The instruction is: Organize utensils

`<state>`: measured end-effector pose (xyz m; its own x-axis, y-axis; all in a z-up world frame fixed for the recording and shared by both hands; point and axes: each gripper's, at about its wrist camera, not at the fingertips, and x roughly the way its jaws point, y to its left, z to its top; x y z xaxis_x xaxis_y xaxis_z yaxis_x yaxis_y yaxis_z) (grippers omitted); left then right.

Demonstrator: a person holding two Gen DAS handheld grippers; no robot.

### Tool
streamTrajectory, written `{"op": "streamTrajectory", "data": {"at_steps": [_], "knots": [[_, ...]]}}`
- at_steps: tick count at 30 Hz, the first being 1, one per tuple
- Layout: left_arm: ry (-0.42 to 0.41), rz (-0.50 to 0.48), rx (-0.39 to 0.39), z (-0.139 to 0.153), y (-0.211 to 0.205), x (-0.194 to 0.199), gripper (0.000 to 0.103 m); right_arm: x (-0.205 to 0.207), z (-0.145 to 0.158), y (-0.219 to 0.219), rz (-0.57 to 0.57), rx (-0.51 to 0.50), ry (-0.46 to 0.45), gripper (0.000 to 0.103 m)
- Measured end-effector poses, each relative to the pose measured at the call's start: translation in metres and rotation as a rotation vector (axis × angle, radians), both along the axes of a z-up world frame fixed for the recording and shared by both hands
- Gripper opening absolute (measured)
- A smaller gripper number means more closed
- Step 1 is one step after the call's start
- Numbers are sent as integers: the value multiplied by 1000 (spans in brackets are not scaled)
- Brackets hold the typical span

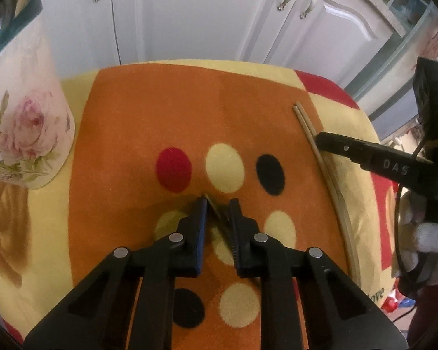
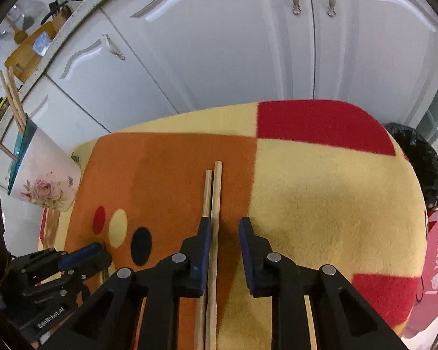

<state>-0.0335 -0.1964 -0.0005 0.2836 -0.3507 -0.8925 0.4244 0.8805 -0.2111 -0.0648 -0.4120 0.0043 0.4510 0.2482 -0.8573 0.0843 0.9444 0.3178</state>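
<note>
White cabinet doors back a worktop (image 1: 108, 134) where a thin dark utensil (image 1: 216, 210) is pinched by the left gripper (image 1: 218, 204), while two chopsticks (image 2: 213, 204) lie ungripped between the right gripper (image 2: 224, 224)'s parted jaws, so carrying to the floral cup (image 2: 46, 175) is judged next.

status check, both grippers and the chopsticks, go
Left hand-held gripper nearly shut around a thin dark stick. Right hand-held gripper open beside chopstick pair. Nothing blocking.
</note>
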Motion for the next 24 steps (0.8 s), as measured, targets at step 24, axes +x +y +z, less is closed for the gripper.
{"op": "streamTrajectory", "data": {"at_steps": [24], "knots": [[30, 7, -93, 25, 26, -10, 0, -36, 45, -30, -52, 149, -149, 4]]}}
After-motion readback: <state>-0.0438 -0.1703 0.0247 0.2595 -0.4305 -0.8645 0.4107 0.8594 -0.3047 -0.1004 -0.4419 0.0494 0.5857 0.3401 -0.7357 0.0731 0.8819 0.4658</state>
